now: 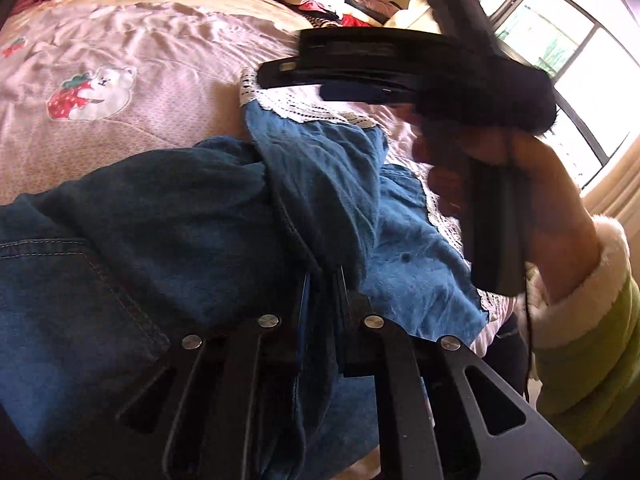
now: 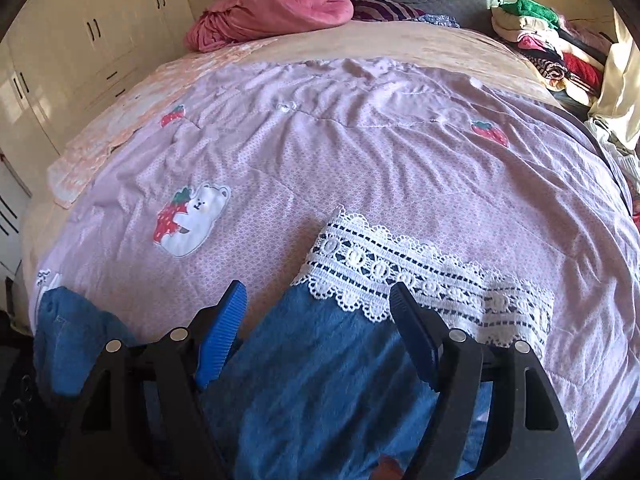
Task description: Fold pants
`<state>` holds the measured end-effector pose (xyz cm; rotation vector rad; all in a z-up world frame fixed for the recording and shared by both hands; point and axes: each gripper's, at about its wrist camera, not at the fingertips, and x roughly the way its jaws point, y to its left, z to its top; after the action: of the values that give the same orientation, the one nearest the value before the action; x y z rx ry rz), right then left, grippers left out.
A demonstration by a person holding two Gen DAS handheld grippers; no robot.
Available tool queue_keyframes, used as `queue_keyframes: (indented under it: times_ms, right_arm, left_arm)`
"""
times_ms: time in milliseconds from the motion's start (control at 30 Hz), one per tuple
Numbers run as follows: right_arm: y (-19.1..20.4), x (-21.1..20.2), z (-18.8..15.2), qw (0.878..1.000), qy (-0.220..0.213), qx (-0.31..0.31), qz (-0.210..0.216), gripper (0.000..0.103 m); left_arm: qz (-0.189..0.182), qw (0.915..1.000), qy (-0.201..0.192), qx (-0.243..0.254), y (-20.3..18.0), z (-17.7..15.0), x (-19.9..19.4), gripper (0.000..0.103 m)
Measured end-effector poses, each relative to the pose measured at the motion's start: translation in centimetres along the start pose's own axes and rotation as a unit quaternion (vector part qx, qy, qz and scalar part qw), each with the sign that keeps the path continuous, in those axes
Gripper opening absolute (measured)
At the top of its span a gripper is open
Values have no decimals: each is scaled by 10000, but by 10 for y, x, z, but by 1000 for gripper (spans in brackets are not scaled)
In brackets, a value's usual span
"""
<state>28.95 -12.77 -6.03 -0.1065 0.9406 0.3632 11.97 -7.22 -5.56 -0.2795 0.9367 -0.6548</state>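
Blue denim pants (image 1: 168, 216) with white lace cuffs (image 1: 288, 104) lie on a pink bedspread (image 1: 140, 40). My left gripper (image 1: 322, 284) is shut on a fold of the denim near the pants' middle. In the right wrist view, one pant leg (image 2: 320, 364) with its lace cuff (image 2: 400, 268) lies flat, pointing away. My right gripper (image 2: 318, 300) is open and empty, fingers (image 2: 224, 332) either side of the leg just above it. The right gripper also shows in the left wrist view (image 1: 352, 64), held by a hand in a green sleeve.
The bedspread (image 2: 360, 140) carries a bear-and-strawberry patch (image 2: 192, 216). A pink blanket (image 2: 272, 8) lies at the head of the bed. A pile of clothes (image 2: 548, 44) sits at the far right. White cupboards (image 2: 80, 40) stand left; a bright window (image 1: 560, 40) is at right.
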Motion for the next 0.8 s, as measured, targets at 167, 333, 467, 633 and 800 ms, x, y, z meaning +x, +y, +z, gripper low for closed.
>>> queue_keyframes:
  times_ms: [167,333,467,633,800]
  right_arm:
    - [0,41,15,9982,288,-1,-522,73]
    - [-10,57,17,9972,360,170,-632,49]
    - [-27,38,14,9982,107,555,-204,8]
    - [-45,-8,3,9941,-320,1001,286,7]
    - [-62,-63,-8,9882,-826,1211,453,7]
  left_arm:
    - [-151,9997,-3,166,-11,-5,2,4]
    - [-151,9997,11,165,-9,-5,4,4]
    - [-153,9998,-26,138,-7,-4,2,4]
    - [-92,9997,-74,205,-9,-6,0,5]
    - [80,9991,-115,397,-19,-8,-1,5]
